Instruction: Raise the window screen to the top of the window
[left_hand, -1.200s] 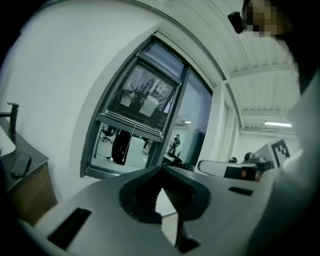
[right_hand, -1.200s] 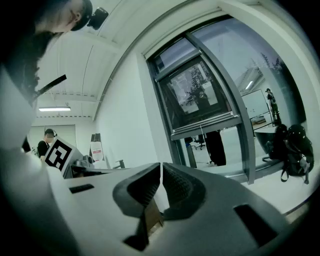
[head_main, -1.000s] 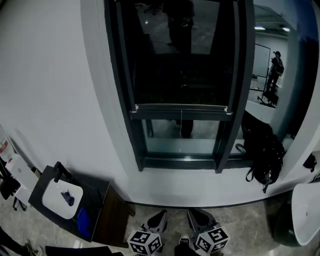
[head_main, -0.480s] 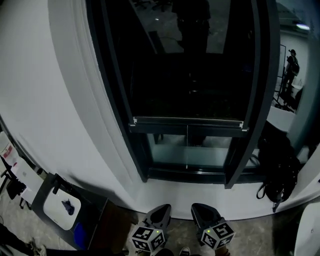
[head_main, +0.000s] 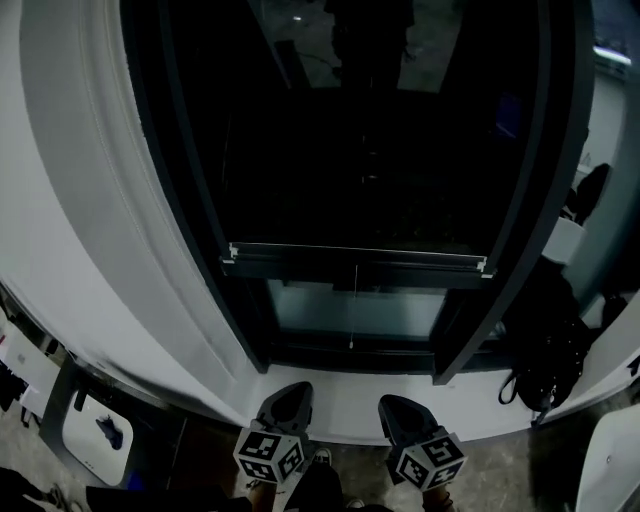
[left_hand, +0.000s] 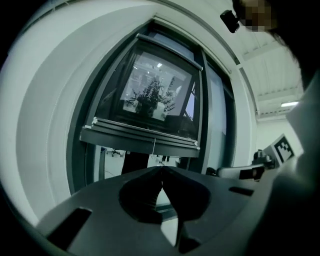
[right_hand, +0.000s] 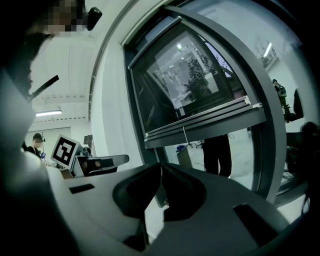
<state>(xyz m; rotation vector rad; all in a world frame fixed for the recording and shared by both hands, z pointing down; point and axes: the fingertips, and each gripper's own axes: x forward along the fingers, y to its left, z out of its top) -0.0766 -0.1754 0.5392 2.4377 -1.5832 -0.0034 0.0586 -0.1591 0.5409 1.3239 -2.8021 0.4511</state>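
The dark mesh window screen (head_main: 355, 150) covered most of the dark-framed window (head_main: 190, 190), its grey bottom rail (head_main: 355, 257) lying level and low in the frame. A strip of bare glass (head_main: 350, 310) showed beneath it, above the white sill (head_main: 345, 388). A thin white pull cord (head_main: 353, 305) hung from the rail's middle.

The left gripper (head_main: 285, 395) and right gripper (head_main: 398, 405) sat side by side below the sill, well apart from the rail. Both had their jaws pressed together on nothing.

Only the head view showed the black backpack (head_main: 550, 350) at the right of the frame. The gripper views looked up at the rail (left_hand: 140, 140) (right_hand: 205, 125) from underneath.
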